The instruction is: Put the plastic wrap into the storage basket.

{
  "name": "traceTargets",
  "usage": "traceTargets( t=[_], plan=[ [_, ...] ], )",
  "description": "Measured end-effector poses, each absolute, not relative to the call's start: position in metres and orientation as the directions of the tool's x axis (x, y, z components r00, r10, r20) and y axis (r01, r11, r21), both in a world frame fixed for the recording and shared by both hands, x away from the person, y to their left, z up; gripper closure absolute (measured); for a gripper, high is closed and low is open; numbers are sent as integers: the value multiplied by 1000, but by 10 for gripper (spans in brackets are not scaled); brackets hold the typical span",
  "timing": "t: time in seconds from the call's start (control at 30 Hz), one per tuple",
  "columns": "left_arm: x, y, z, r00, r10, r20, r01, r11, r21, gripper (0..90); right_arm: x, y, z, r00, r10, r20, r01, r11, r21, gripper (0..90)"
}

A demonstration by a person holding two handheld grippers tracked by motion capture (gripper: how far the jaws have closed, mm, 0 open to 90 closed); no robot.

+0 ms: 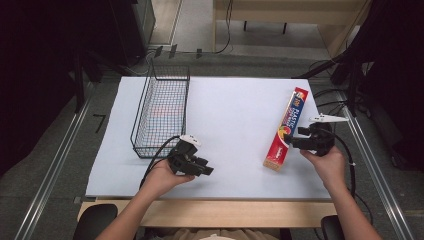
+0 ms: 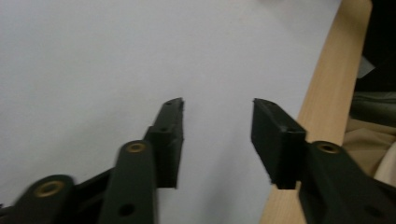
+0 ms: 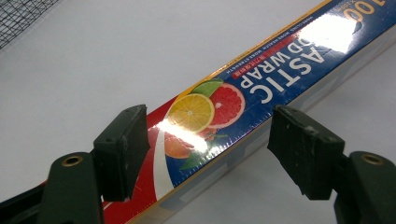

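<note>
A long box of plastic food wrap (image 1: 286,129), red and blue with citrus fruit printed on it, lies at an angle on the right of the white board (image 1: 225,110). My right gripper (image 1: 291,140) reaches it from the right, near its lower half. In the right gripper view the box (image 3: 280,70) runs between the jaws of the right gripper (image 3: 210,119). The left jaw is at the box's edge and the right jaw stands off it. My left gripper (image 1: 207,171) rests low near the board's front edge. Its jaws (image 2: 217,105) are apart over bare white board.
A black wire basket (image 1: 170,79) stands at the back left of the board, its front end just behind my left hand; its corner (image 3: 18,16) shows in the right gripper view. The wooden table edge (image 2: 322,107) runs along the front. Metal rails flank the table.
</note>
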State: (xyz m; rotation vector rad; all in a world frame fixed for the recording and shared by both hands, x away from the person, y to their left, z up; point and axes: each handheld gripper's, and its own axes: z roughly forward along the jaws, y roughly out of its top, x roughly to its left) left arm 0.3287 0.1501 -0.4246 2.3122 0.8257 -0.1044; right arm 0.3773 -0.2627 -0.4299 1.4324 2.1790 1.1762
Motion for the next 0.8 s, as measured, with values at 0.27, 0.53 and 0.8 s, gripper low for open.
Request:
traceTargets(
  t=[0.27,0.53,0.8],
  plan=[
    [330,154,-422,794,551,-259,583,-565,584,421,375,-262,-429,-457,866,203,647,168,743,296],
    [328,148,-421,819,521,-241,549,-586,597,382,374,-262,-432,-445,871,211,671,168,722,299],
    [328,147,-419,828,509,-236,535,-589,606,371,372,-262,-433,-433,876,213,689,169,705,303]
  ],
)
